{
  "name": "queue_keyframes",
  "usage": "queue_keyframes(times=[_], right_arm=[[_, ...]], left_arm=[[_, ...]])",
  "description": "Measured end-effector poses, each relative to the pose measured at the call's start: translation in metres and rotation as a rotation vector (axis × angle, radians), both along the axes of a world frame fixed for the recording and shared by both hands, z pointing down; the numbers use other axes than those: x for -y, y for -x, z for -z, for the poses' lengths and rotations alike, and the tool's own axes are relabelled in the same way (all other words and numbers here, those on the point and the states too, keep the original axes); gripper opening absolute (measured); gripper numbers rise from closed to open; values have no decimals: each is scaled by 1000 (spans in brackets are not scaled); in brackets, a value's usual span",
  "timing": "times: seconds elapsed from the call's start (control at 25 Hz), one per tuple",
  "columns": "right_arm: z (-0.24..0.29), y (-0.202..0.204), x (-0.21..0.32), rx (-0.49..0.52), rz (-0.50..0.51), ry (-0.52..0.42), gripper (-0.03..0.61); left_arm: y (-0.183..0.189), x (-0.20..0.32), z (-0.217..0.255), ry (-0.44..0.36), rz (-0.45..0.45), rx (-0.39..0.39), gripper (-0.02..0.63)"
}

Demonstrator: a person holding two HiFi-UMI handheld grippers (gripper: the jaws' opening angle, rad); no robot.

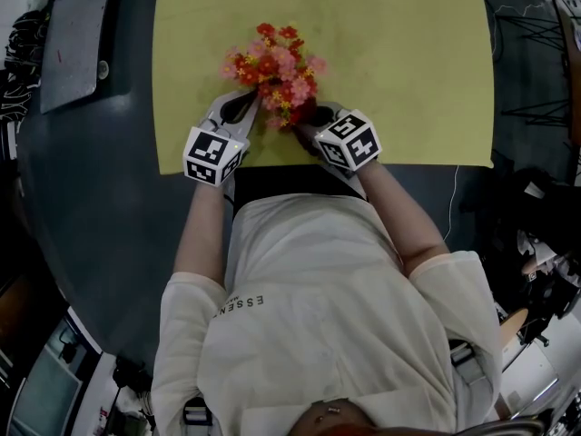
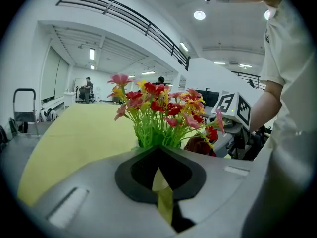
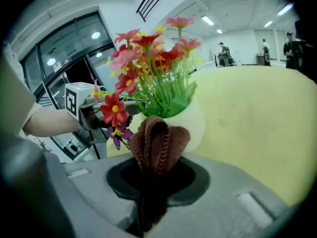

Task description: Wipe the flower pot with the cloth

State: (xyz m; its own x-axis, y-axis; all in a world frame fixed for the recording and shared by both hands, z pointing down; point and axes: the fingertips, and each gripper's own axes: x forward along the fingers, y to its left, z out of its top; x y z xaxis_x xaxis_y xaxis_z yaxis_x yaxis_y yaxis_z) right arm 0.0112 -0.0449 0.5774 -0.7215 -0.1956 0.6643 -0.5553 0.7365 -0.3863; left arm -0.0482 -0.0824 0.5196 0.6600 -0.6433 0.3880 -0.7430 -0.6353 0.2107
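Wiping seemingly barely begun: jaws of right gripper [image 3: 157, 180] pinching cloth [image 3: 156, 143] just beside pot [image 3: 197, 120]; jaws of left gripper [image 2: 161, 175] pressed together, empty.

Your brown cloth [image 3: 156, 143] looks soft, with a ribbed, nubby pile. The cream round flower pot [image 3: 198, 123] is smooth with a faint sheen. Its red and pink flowers [image 3: 143, 53] stand on shiny green plastic stems [image 3: 166, 95]. The yellow-green table mat [image 3: 257, 118] looks matt.
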Motion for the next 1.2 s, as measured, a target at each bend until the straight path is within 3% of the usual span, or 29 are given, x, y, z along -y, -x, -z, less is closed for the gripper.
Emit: queue_keyframes(times=[0.44, 0.8, 1.2], right_arm=[[11, -64, 83, -83, -147, -122, 63], [2, -27, 112, -102, 33, -206, 63], [9, -27, 84, -82, 102, -210, 60]], left_arm=[[0, 0, 0, 18, 47, -56, 15], [1, 2, 0, 29, 66, -41, 15], [6, 8, 0, 53, 84, -76, 15]])
